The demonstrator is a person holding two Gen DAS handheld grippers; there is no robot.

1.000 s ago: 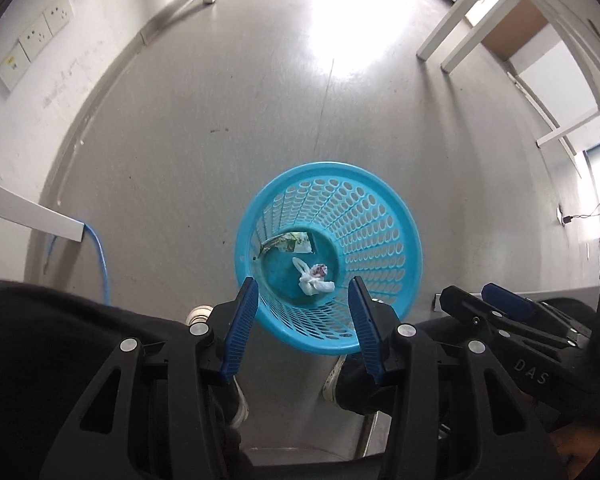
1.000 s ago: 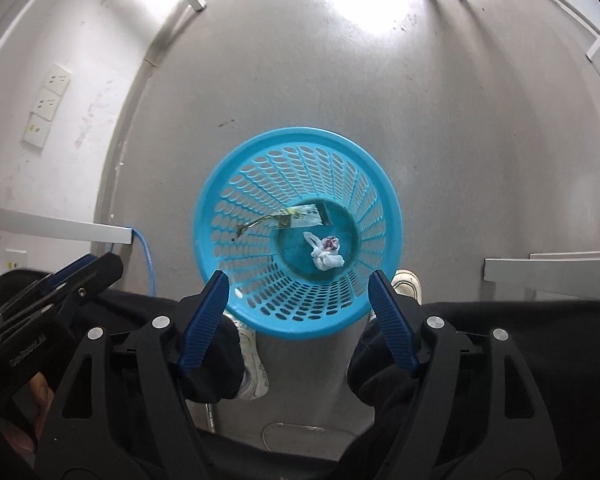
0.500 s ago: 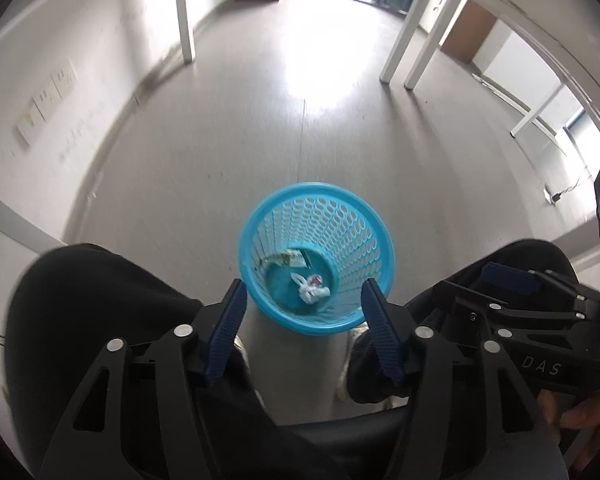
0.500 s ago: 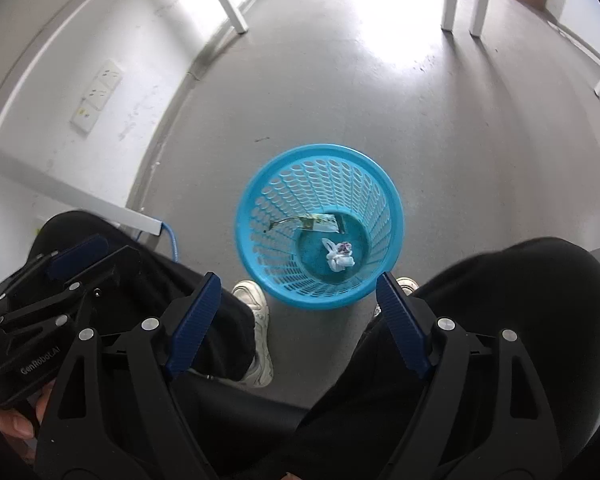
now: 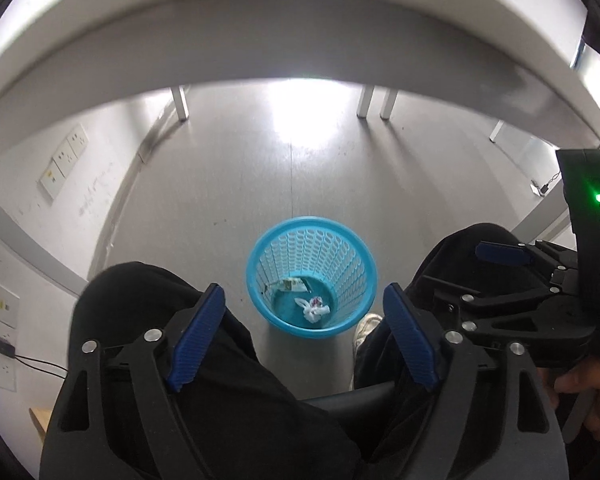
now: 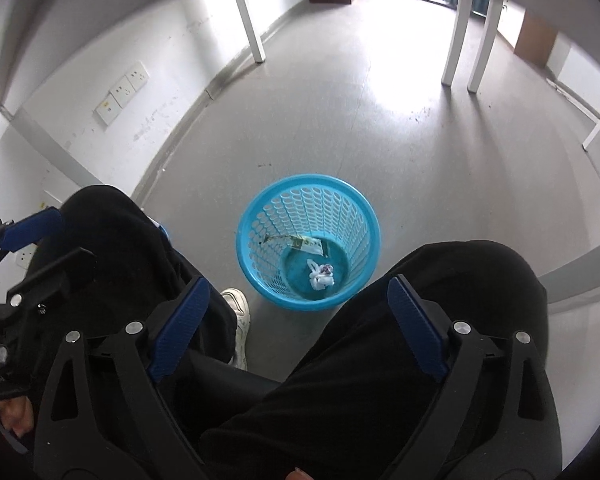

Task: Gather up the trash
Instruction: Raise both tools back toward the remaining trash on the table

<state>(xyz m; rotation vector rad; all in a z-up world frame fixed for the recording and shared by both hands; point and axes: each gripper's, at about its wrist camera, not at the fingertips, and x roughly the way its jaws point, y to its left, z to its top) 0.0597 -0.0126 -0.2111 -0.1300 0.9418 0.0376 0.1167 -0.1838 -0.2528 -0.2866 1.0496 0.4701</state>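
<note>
A blue perforated waste basket (image 5: 342, 256) (image 6: 276, 216) stands on the grey floor between a seated person's knees. Inside it lie a crumpled white tissue (image 5: 315, 309) (image 6: 320, 275) and a flat green-printed wrapper (image 5: 290, 285) (image 6: 300, 242). My left gripper (image 5: 304, 300) hangs well above the basket, its jaws opening wide with nothing between them. My right gripper (image 6: 296, 292) is likewise high over the basket, jaws opening and empty. Each gripper shows at the edge of the other's view, the right gripper (image 5: 500, 254) and the left gripper (image 6: 30, 224).
The person's black-trousered legs (image 5: 148, 320) (image 6: 460, 300) flank the basket, with a white shoe (image 6: 238, 308) beside it. A white desk edge (image 5: 260, 32) arches overhead. White table legs (image 6: 256, 36) stand farther off, and wall sockets (image 6: 124, 92) line the left wall.
Both grippers have risen away from the basket, which now looks smaller and farther below. Both sets of jaws have spread wider. The desk edge has come into the left wrist view.
</note>
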